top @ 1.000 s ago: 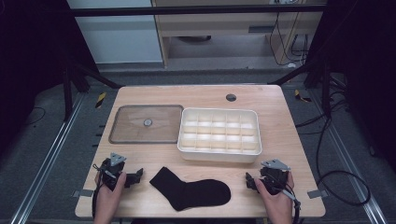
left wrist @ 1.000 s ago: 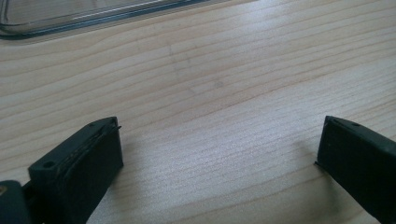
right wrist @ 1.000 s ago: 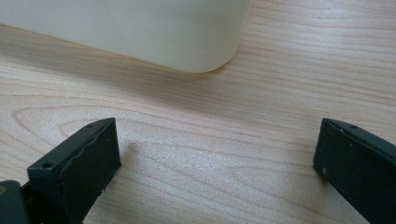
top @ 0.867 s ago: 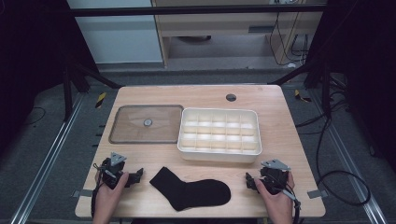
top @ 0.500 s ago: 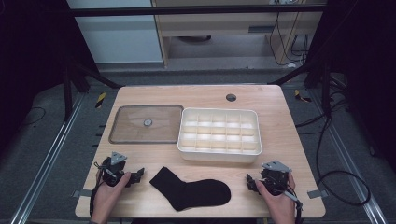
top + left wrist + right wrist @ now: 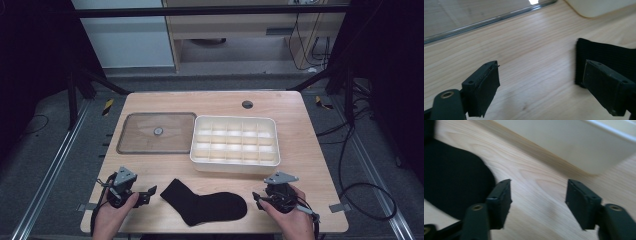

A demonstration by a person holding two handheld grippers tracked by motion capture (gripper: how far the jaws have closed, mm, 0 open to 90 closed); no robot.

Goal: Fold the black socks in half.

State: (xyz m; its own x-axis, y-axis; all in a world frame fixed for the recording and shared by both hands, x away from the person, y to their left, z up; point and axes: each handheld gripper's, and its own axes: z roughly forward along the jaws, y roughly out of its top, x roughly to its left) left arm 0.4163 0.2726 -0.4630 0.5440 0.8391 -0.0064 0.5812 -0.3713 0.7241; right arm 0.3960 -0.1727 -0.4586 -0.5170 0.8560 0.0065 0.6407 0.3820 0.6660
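Black sock [image 6: 204,206] lies flat on the desk [image 6: 310,150] between my two grippers, left gripper [image 6: 148,192] at nine o'clock and right gripper [image 6: 258,196] at three, both spread with jaws that have just been narrowing on nothing, so I'd slide each low onto its end before pinching.

1. A white tray [image 6: 234,162] of small compartments is sitting at mid-table [image 6: 300,125].
2. A clear lid [image 6: 135,145] is lying just left of the tray.
3. A round hole [image 6: 247,104] is showing behind the tray.

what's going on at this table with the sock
A person holds a gripper in each hand at the near edge of the table. A black sock lies flat between them, untouched. The left gripper and right gripper flank it, jaws closing a little around nothing. A white divided tray sits behind.
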